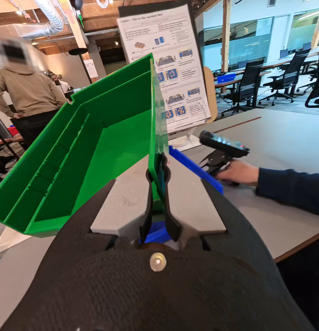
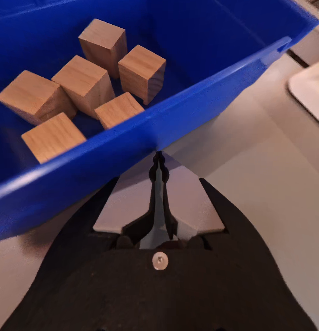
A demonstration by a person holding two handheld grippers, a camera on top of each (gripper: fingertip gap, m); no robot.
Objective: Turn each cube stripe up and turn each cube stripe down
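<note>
our left gripper (image 1: 157,172) clamps the tilted, empty green bin's (image 1: 105,143) wall; our right gripper (image 2: 158,154), jaws together, steadies the blue bin (image 2: 173,125) of six wooden cubes (image 2: 83,84).

The bright green plastic bin (image 1: 87,161) hides much of the room behind it, and its low left corner runs off the picture's left edge. Its side wall covers the left part of the white printed sheet on the stand (image 1: 173,71). The print on that sheet is too small to tell. Only a strip of the deep blue plastic bin (image 1: 194,168) shows past the green one.

In the right wrist view, the blue bin's near rim (image 2: 155,129) hides the lower parts of three of the six plain wooden cubes (image 2: 79,80). No stripe shows on any cube face. The bin's left side is cut off by the picture's edge.
</note>
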